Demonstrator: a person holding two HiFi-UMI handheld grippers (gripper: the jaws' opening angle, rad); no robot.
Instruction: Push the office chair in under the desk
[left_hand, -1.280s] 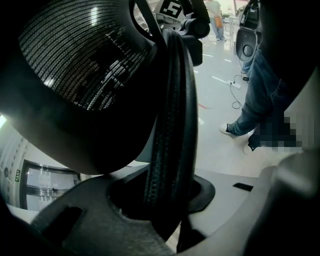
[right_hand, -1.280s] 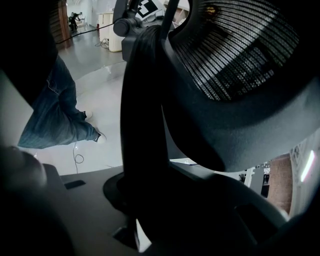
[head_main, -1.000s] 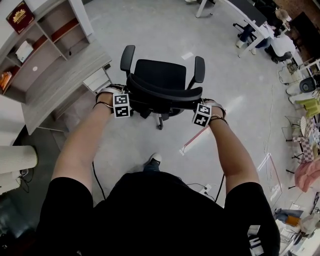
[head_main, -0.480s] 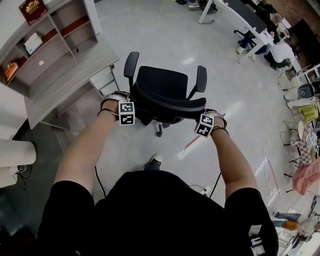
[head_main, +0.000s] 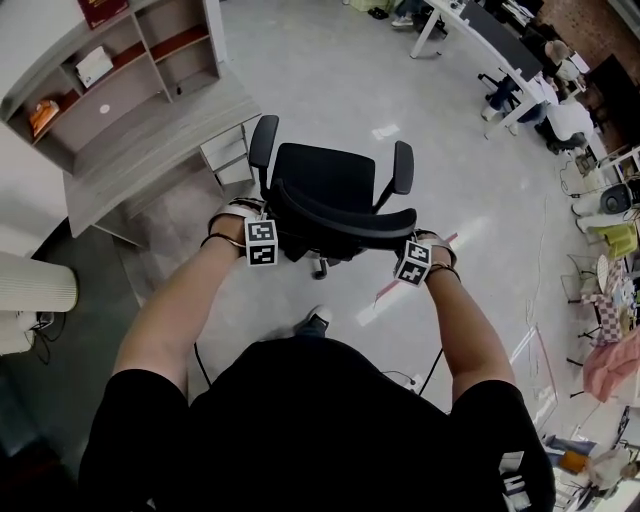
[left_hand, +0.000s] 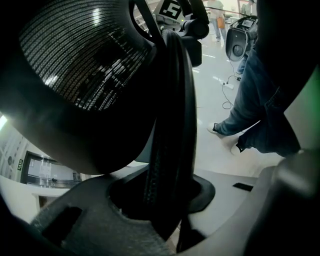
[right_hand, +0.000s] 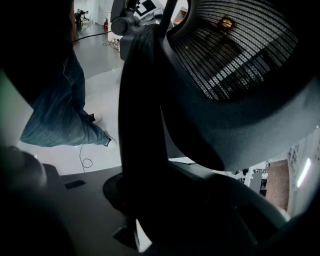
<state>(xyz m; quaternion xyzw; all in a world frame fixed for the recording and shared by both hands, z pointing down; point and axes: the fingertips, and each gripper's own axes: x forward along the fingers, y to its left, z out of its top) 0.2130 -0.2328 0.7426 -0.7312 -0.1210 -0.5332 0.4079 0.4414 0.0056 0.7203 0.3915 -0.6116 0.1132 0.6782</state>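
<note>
A pale, glossy floor (head_main: 330, 70) runs through an open office. A grey wood-grain counter (head_main: 150, 150) stands at the left, backed by open cubby shelves (head_main: 120, 75). The black office chair (head_main: 325, 185), mesh-backed with curved armrests, stands on the floor just right of that counter, not yet under it. The left gripper (left_hand: 167, 195) and right gripper (right_hand: 145, 200) each have jaws pinching the backrest's rim, one at each end.
</note>
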